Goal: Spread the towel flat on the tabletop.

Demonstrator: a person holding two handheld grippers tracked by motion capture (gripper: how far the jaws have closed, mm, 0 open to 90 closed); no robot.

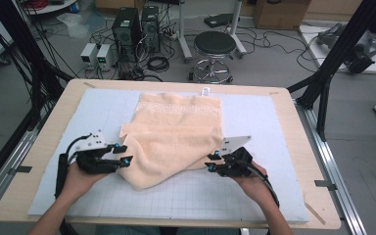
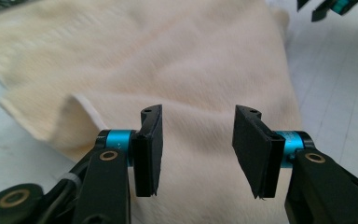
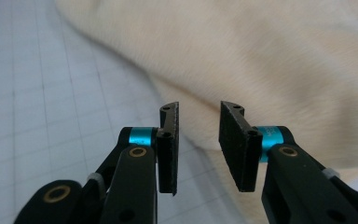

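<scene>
A cream towel (image 1: 176, 134) lies folded over on the white gridded mat (image 1: 254, 196), its patterned band toward the far edge of the wooden table (image 1: 39, 142) and a folded corner hanging toward the person.

The left gripper (image 1: 125, 153) sits at the towel's near-left edge. In the left gripper view (image 2: 197, 149) its jaws stand apart with a clear gap between the pads — the cloth spreads beneath and beyond them, with nothing pinched. A raised fold of towel edge (image 2: 81, 105) lies just to the left of the left pad.

The right gripper (image 1: 212, 163) rests at the towel's near-right edge. In the right gripper view (image 3: 198, 147) its jaws gape more narrowly — the cloth's border runs behind the gap, with no cloth between the pads.
</scene>
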